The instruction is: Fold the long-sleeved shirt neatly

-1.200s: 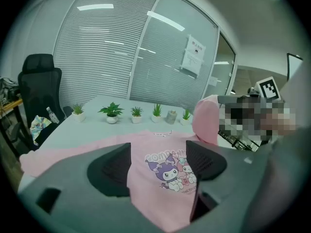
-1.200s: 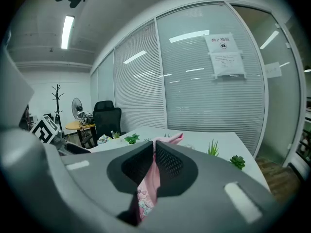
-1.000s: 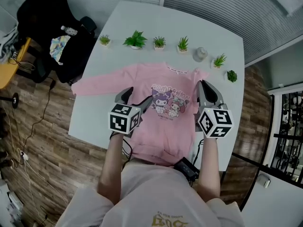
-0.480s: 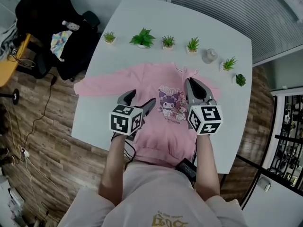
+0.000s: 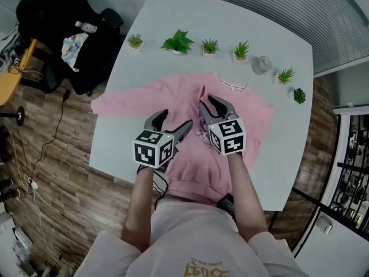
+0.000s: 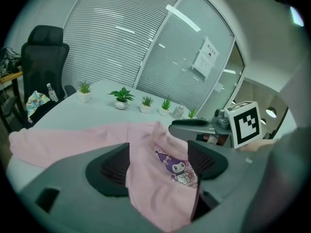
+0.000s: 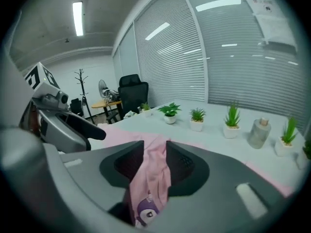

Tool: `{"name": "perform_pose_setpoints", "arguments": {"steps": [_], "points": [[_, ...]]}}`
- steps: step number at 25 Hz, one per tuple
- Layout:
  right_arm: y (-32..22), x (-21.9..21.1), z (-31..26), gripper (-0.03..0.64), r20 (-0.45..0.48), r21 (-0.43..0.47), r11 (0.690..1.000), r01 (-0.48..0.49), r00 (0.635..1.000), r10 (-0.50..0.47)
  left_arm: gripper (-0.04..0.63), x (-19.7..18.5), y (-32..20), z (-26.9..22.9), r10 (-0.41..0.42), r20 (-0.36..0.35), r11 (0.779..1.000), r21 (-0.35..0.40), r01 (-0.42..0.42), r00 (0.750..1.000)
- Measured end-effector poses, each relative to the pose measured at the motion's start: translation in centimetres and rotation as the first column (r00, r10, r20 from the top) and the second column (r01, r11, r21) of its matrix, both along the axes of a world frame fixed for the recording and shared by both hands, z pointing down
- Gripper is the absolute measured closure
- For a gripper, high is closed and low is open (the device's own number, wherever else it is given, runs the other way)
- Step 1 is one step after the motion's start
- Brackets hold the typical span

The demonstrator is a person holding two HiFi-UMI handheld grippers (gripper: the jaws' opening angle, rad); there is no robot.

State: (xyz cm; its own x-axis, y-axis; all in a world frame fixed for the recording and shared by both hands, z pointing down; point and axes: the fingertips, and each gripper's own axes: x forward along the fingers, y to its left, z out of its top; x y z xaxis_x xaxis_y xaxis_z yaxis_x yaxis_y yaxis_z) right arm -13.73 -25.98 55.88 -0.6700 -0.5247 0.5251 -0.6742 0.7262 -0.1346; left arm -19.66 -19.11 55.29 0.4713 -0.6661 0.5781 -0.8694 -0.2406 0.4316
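Roughly centred on tabletop point(image 5: 150, 27): pink long-sleeved shirt point(image 5: 173, 100), cartoon print, one sleeve stretched to left edge, right side bunched inward. Right claw point(image 5: 206, 101) low over chest, jaws just opening, fabric ridge loose between. Left claw point(image 5: 177, 118) spread, angled down alongside.

Right tool point(image 7: 154, 145): jaws have just been opening, with a narrow gap between them
Between the jaws: upright ridge of the pink shirt point(image 7: 148, 188), cartoon print at its near end
Tabletop point(image 7: 214, 139): white, shirt spreading away leftward
Far side: row of small potted plants point(image 7: 197, 119)
Beyond: black office chair point(image 7: 133, 93)
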Motion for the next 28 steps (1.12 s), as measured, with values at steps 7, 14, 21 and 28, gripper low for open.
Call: {"name": "perform_pose_setpoints", "arguments": {"steps": [7,14,21,28], "points": [[2.2,-0.2,-0.4,0.422,0.041,-0.039,0.999,0.022,0.999,-0.02,0.222,-0.3,0.6,-0.9,-0.011,0.004,1.0,0.023,0.011,1.0],[3.6,3.3,-3.9,0.422,0.104,-0.006,0.999,-0.052,0.993,0.052,0.219,0.7,1.3,-2.5,-0.009,0.025,0.998,0.058,0.008,1.0],[7.1,6.1,-7.6,0.426,0.149,0.041,0.998,-0.042,0.988,0.035,0.218,1.7,3.9,-5.4,-0.054,0.063,0.994,0.1,0.047,0.997],[11.9,9.0,-9.7,0.426,0.197,0.042,0.998,-0.044,0.98,0.034,0.213,2.7,8.3,-8.4,-0.117,0.099,0.983,0.154,0.101,0.988]]}}
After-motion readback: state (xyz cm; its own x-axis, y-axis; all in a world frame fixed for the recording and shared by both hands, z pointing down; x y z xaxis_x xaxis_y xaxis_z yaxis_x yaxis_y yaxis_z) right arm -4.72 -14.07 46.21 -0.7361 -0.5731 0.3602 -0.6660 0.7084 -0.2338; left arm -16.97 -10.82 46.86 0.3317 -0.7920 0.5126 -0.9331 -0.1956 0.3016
